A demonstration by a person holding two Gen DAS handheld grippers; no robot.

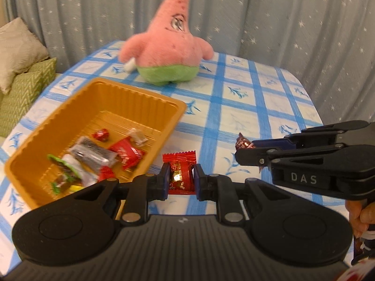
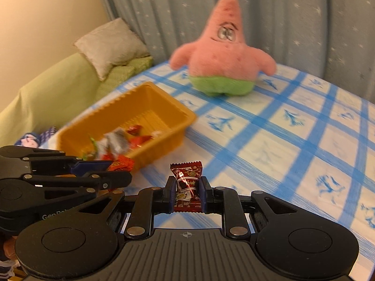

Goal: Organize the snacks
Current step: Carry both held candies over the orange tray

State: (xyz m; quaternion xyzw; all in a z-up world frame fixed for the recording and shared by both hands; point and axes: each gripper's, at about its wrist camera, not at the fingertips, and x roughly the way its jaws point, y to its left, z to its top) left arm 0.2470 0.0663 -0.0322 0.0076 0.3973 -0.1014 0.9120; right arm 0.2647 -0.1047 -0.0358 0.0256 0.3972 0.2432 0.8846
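Red foil candy (image 1: 181, 175) pinched upright in left tongs (image 1: 181, 179).

Plush toy: pink star (image 1: 164, 39) with green shorts, upright at the table's far side.
Tablecloth: white with blue checks (image 1: 253, 107).
Curtain: grey-blue with white stars (image 1: 281, 16), behind the table.
Cushions: beige pillow (image 2: 110, 44) on green cushions (image 1: 21, 93), far left.

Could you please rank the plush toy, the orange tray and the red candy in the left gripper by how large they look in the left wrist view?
1. Orange tray
2. Plush toy; not far behind, though it sits farther off.
3. Red candy, although nearest.
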